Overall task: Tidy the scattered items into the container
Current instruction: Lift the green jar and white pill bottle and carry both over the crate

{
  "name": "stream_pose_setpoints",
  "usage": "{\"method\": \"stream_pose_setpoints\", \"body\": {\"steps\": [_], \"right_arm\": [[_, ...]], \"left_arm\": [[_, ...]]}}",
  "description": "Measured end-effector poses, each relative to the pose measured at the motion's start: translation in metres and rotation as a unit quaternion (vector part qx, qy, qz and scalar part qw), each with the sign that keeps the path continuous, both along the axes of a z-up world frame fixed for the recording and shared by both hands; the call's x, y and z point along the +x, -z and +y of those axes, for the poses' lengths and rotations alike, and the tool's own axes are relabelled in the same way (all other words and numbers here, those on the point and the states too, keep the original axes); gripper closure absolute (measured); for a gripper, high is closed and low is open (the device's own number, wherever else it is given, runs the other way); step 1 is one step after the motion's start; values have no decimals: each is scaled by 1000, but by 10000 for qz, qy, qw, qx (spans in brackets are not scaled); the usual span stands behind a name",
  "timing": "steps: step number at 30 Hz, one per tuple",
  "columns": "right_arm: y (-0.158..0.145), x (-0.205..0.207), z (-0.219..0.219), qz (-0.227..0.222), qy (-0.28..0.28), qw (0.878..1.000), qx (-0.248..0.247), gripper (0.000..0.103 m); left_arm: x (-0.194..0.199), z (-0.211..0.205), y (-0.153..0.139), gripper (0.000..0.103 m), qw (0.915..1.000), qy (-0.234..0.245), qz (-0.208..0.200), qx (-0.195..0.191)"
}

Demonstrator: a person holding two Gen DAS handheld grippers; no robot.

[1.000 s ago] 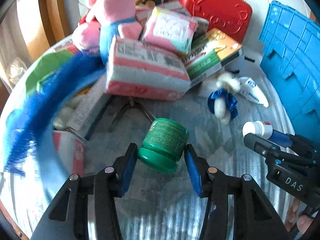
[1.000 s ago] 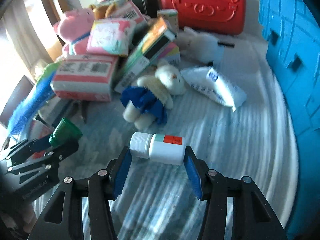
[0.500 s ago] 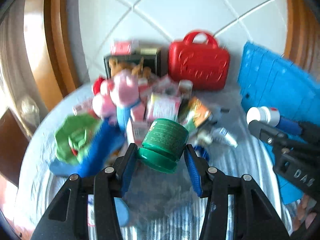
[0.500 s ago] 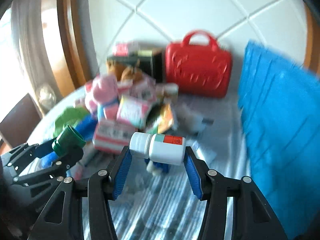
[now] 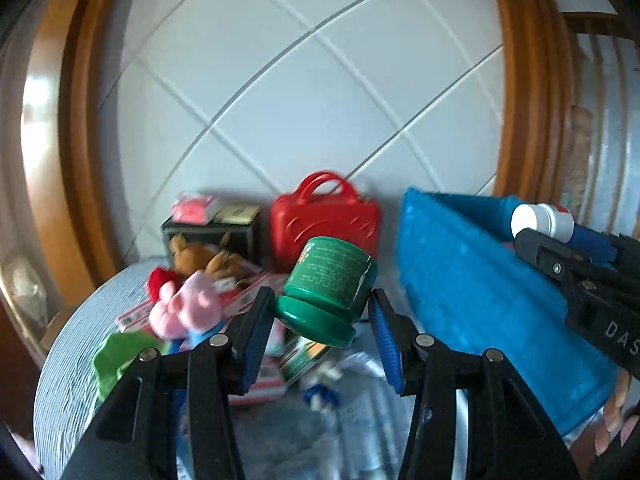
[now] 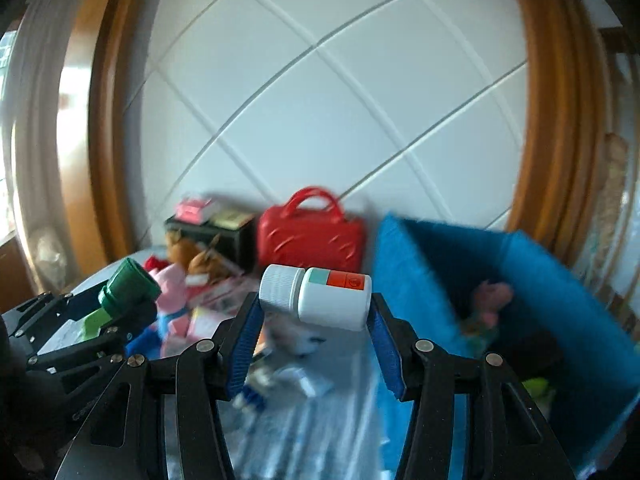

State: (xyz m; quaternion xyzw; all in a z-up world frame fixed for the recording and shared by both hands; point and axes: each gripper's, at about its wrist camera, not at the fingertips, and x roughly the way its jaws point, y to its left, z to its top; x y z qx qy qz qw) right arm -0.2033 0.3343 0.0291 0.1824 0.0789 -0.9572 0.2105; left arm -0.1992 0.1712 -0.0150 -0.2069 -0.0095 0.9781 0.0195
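A green jar (image 5: 326,292) is clamped between the pads of the left gripper (image 5: 322,320), low in the centre of the left view, tilted with its lid down-left. A white bottle (image 6: 316,298) is pinched sideways in the right gripper (image 6: 314,328), cap to the left. The blue container (image 6: 560,300) is seen at the right of both views, with toys inside.

Each scene is viewed from a wrist camera just behind its tongs, angled slightly downward toward a tiled wall (image 5: 304,92). The red case (image 5: 326,220) and blue container (image 6: 520,280) are shared by both views, well beyond the tongs.
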Motion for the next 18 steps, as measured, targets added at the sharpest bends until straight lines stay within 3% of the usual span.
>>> {"method": "stream_pose_setpoints", "body": {"steps": [8,13,18], "right_arm": [[-36,-27,85,516,493,9974,-64,51],[-63,-62,156,946,499,9943,25,51],[-83,-116,222,1031,344,9940,108,51]], "left_arm": [[-14,97,-42,55,9989,441,175,-32],[-45,173,-79,55,9961,769,-367,226],[-75,249,-115,55,9943,779,-644,329]]}}
